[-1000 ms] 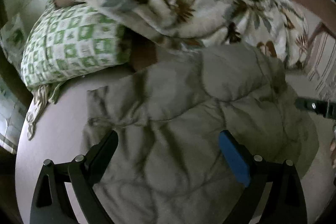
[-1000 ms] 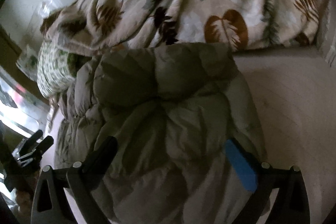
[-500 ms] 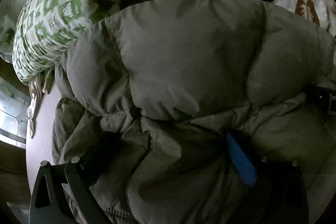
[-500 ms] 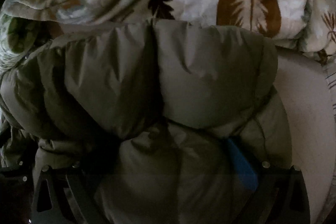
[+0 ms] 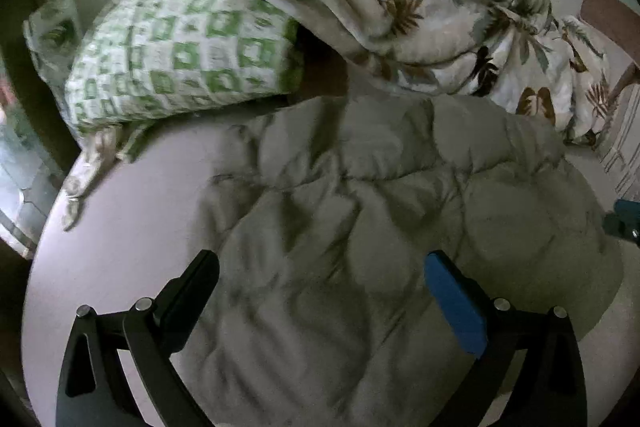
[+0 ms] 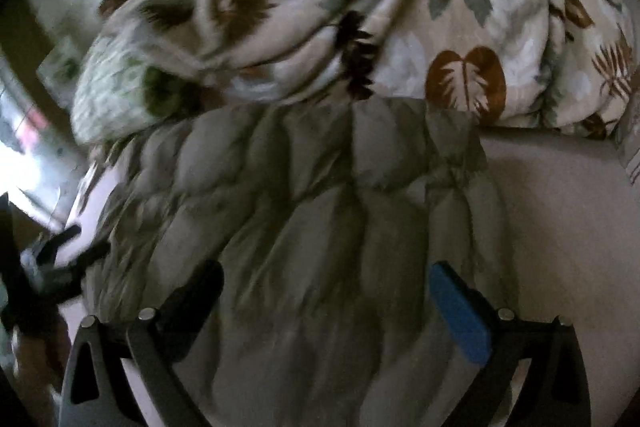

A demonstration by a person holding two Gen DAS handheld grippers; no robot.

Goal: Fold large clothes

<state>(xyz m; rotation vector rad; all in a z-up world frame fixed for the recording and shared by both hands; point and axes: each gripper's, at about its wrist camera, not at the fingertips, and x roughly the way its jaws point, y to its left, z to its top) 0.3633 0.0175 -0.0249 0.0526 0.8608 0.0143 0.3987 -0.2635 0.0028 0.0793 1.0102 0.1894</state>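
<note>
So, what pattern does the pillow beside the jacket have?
Green and white squares on the pillow; it shows best in the left wrist view.

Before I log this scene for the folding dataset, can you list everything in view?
puffer jacket: one, grey-olive, quilted, lying on the bed under both grippers
blanket: one, cream with brown and grey leaf print, bunched behind the jacket
pillow: one, green-and-white checked, behind and left of the jacket, partly under the blanket
bed sheet: one, pale pink, under everything
left gripper: one, black with one blue pad, open above the jacket
right gripper: one, same colours, open above the jacket
</note>
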